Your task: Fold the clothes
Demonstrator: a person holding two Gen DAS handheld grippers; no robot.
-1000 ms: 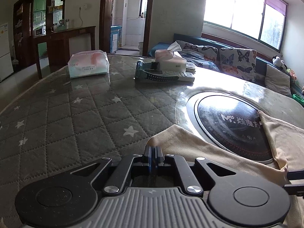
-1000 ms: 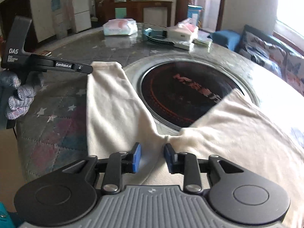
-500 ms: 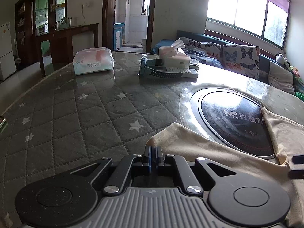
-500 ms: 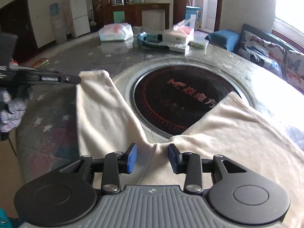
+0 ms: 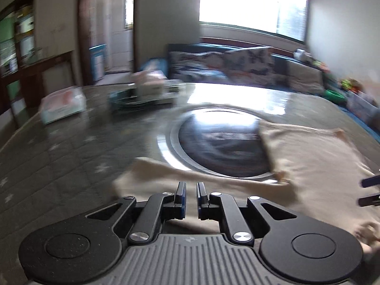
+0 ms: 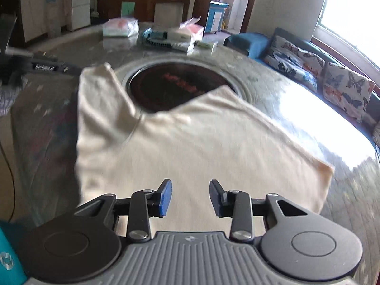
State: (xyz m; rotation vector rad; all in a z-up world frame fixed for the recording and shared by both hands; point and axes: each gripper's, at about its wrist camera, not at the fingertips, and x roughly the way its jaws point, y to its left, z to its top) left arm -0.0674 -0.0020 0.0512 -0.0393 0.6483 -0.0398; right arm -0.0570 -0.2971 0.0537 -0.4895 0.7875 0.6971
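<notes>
One cream shirt (image 6: 190, 147) lies spread flat on the table (image 6: 308, 109), its sleeve (image 6: 99, 95) reaching toward the far left and its upper edge overlapping the round dark hob (image 6: 171, 85) set in the tabletop. The right gripper (image 6: 190, 196) hangs just above the shirt's near part, its blue-padded jaws wide apart with nothing between them. The left gripper (image 5: 190, 196) hovers over the sleeve (image 5: 190, 175) at the shirt's left end, jaws parted only narrowly and empty; this view is smeared by motion blur. At its right edge, dark finger tips of the other gripper show over the cloth.

A grey quilted cover with stars (image 5: 59, 161) dresses the table's left part. Tissue packs (image 6: 120, 27) and a box (image 6: 187, 34) sit at the far side. Beyond stand a sofa with butterfly cushions (image 6: 332, 83), a bright window (image 5: 249, 4), a white fridge (image 6: 79, 2) and a wooden cabinet (image 6: 147, 2).

Both tools point forward across the table, tilted downward.
</notes>
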